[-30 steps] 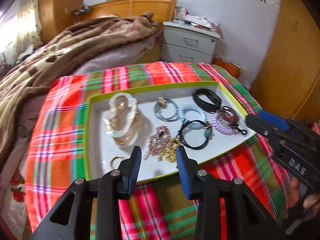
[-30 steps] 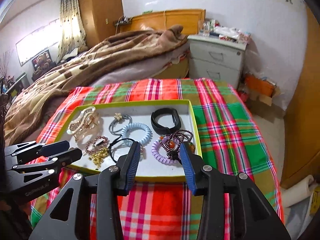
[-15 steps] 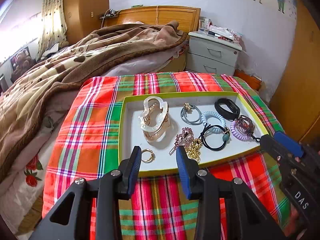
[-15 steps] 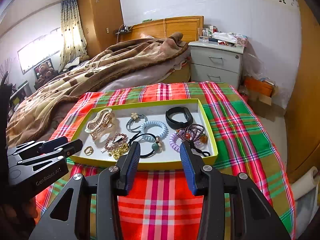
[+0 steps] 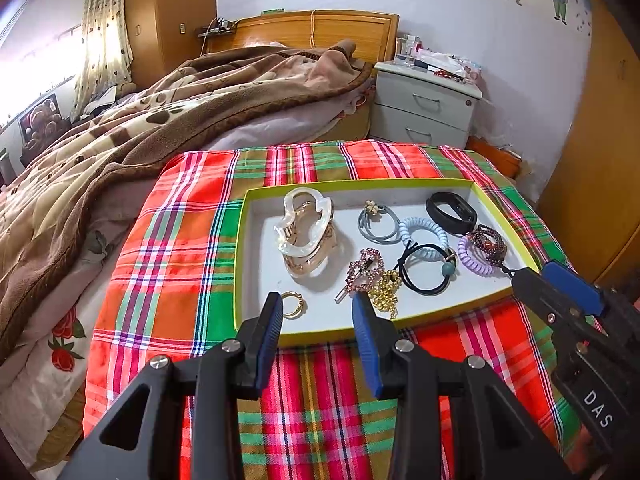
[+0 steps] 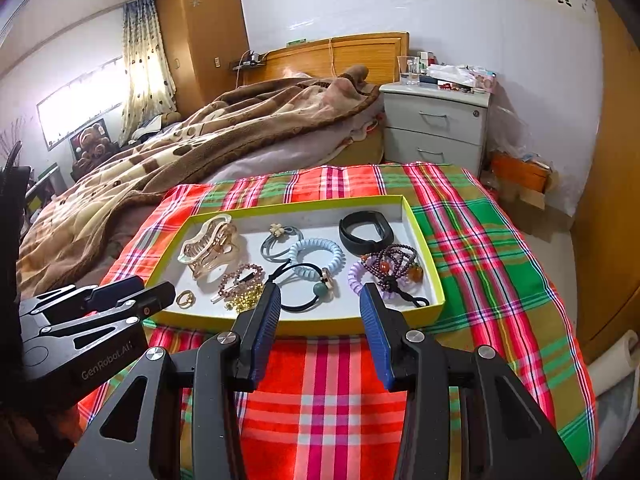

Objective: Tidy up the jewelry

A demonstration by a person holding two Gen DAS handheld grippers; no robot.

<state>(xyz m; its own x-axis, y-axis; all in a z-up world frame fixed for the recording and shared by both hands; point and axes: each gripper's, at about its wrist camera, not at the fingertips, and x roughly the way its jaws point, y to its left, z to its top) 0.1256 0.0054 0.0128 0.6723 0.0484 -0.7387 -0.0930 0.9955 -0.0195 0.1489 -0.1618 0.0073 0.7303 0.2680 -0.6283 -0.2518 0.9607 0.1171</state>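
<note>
Seemingly the sorting is done or nearly so: every piece, from the hair claw (image 5: 304, 236) and gold ring (image 5: 294, 305) at centre to the beaded bracelet (image 6: 394, 266), lies inside the yellow-rimmed tray (image 5: 240, 264) on the plaid-covered table (image 5: 168, 248). The left hand-held gripper (image 5: 316, 336) and right hand-held gripper (image 6: 316, 332) hover low in frame, jaws wide, empty.

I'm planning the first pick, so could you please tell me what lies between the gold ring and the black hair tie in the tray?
In the left wrist view, the pink heart clip and gold bead chain.
</note>
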